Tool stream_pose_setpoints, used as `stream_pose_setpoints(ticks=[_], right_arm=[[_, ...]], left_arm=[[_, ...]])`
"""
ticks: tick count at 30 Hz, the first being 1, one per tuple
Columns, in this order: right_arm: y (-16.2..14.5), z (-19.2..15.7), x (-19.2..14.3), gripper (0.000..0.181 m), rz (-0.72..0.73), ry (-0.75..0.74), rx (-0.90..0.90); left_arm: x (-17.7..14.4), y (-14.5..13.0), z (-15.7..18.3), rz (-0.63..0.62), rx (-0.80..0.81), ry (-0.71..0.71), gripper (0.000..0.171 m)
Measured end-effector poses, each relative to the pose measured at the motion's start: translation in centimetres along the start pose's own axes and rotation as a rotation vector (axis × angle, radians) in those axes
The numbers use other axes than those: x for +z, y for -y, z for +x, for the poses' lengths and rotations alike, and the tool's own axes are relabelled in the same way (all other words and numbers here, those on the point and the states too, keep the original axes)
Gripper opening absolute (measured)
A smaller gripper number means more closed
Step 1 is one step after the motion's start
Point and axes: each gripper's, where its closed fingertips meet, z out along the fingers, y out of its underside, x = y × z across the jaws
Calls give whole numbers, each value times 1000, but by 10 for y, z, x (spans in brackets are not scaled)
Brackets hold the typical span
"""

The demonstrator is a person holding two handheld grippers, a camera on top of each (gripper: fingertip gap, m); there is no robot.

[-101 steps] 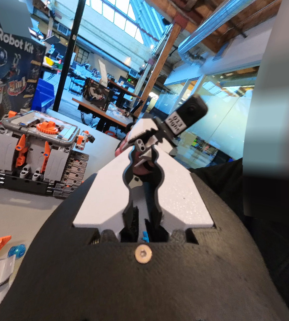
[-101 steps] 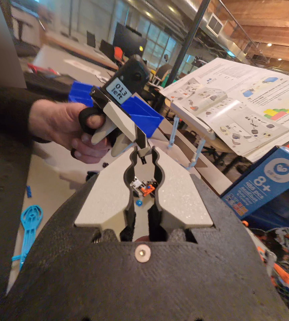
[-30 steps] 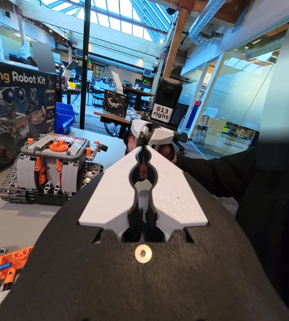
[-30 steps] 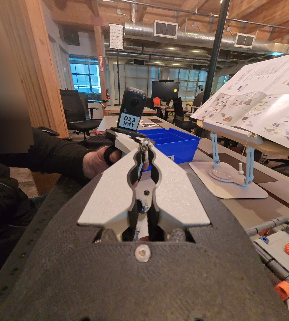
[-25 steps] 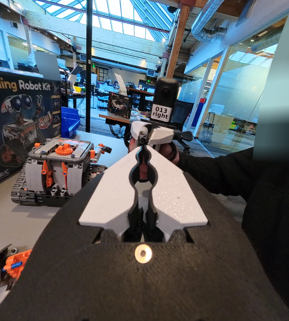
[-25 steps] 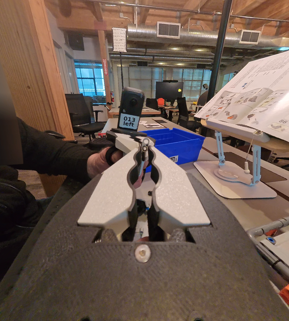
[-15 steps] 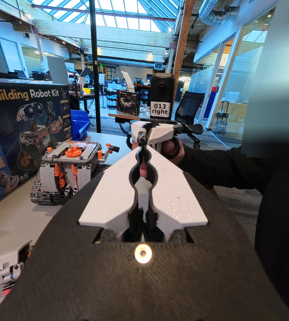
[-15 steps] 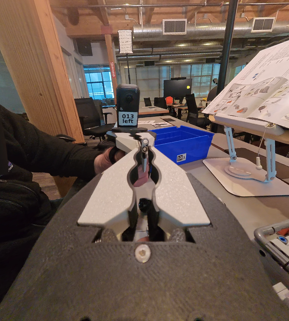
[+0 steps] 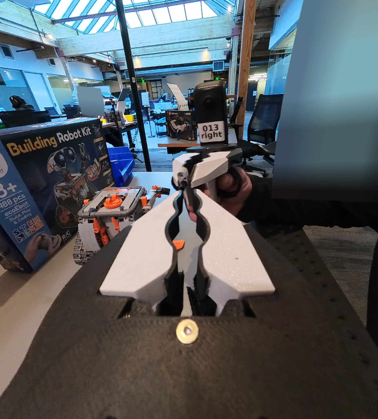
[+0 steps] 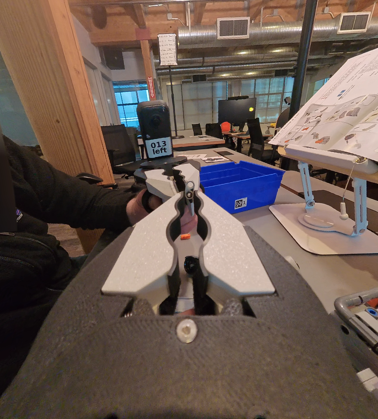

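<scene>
- Facing each other above the grey table (image 10: 333, 269), the two hand-held grippers meet nearly tip to tip.
- Right gripper (image 10: 189, 195): its white fingers are drawn together and pinch a small grey toy-brick piece (image 10: 190, 201), which stands roughly upright between the tips with a round hole near its top.
- Left gripper (image 9: 186, 194): its fingers sit close together with a narrow gap at the tips, right against the right gripper's nose and the grey piece. I cannot tell whether they grip anything.
- A hand (image 10: 138, 205) in a black sleeve holds the left gripper, and another hand (image 9: 233, 192) holds the right one.
- On the table below the tips lie a small orange piece (image 10: 185, 236) and, nearer the right gripper's base, a small black round piece (image 10: 189, 264).
- Left of the left gripper stands a grey and orange tracked robot model (image 9: 113, 210), with a dark blue kit box (image 9: 36, 181) just behind it.
- Behind the left gripper, in the right wrist view, sits a blue bin (image 10: 235, 188). To its right an open instruction booklet (image 10: 353, 122) rests tilted on a white stand (image 10: 319, 226).
</scene>
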Motion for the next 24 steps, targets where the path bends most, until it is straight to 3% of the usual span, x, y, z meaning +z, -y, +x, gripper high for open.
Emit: stream_pose_setpoints(ticks=[7, 24], right_arm=[[0, 1, -1, 4, 4, -6, 4], [-4, -3, 2, 5, -20, 23, 7]], left_arm=[[-5, 3, -9, 16, 3, 42, 11], [-2, 1, -1, -1, 6, -13, 1]])
